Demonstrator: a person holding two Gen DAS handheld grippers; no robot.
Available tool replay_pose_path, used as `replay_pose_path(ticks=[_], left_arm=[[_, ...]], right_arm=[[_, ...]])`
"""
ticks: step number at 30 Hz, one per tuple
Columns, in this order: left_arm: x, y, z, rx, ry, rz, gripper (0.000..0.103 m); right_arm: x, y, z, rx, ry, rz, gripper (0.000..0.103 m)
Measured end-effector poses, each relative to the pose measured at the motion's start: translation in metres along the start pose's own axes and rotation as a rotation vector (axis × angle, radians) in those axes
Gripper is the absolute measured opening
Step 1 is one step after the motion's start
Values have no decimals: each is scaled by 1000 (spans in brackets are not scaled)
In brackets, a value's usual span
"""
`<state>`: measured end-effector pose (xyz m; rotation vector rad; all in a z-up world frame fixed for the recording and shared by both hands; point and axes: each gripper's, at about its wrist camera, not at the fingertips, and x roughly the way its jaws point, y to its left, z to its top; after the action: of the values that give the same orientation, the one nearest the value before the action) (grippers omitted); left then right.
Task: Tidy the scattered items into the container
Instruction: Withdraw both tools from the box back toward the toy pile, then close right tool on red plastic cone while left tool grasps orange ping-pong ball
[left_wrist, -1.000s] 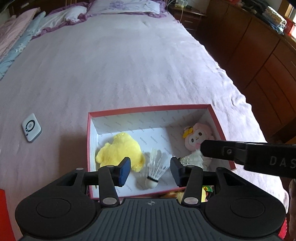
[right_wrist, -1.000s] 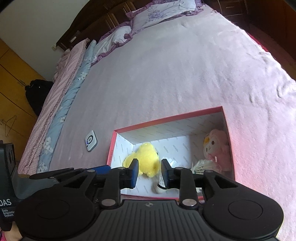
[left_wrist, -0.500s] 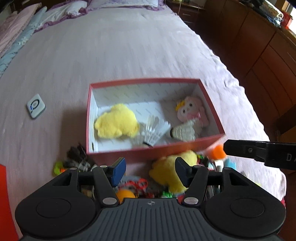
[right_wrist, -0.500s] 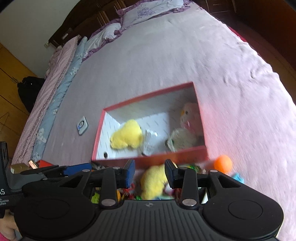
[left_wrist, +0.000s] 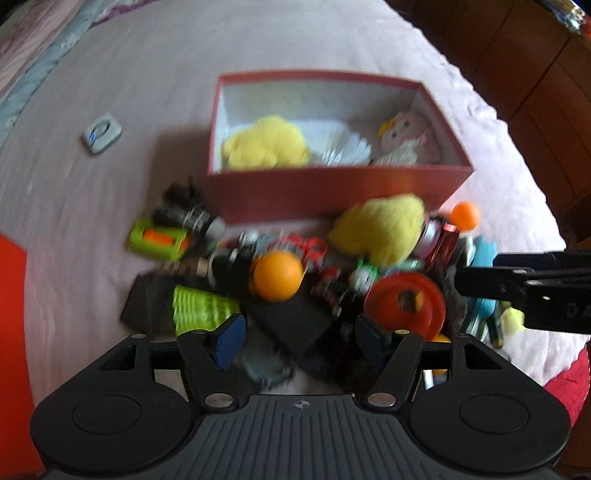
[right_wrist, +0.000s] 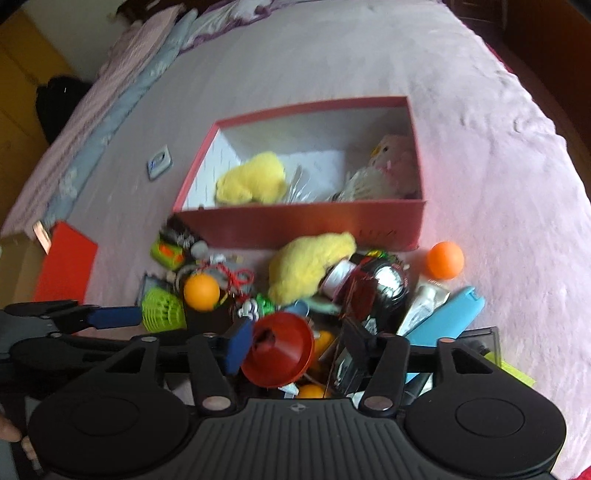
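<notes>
black ribbed left tool (left_wrist: 301, 338), blue pads (left_wrist: 229, 338), silver screws

No lettering reads clearly — both views are too blurred.

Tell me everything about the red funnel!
The red funnel looks like shiny plastic: a wide round cone with a dark hole in its middle. It lies tipped on its side in the toy pile on the bed, in front of the box. Its mouth faces the right gripper, which is open around it, not squeezing. An orange ball peeks out just behind it. In the left view it appears as a red ring.
</notes>
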<state>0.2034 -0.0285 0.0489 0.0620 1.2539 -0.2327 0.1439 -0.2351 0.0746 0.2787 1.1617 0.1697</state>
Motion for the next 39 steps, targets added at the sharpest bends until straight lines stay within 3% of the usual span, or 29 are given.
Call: replay_pose_path(ticks=[4,22,24,26,29,39], left_arm=[[2,9,-17,-30,16,3,66],[11,31,-16,-37,-15,10,66],[12,31,-17,-41,-13,9,66],[13,31,-18,-44,-13,9,66],[15,27,-15,-43,-20,-1,66],[39,8,16,-3,-78,6,65]], right_arm=[[15,16,-9,-70,7,-44,77],[73,60,-29,-362,-49,-200,77],[76,67,-33,-409,-50,-214,75],[78,70,-36,-434,-43,-214,62],[80,71,-39,-443,-24,-203,52],[55,53,-35,-321,-71,-150,50]])
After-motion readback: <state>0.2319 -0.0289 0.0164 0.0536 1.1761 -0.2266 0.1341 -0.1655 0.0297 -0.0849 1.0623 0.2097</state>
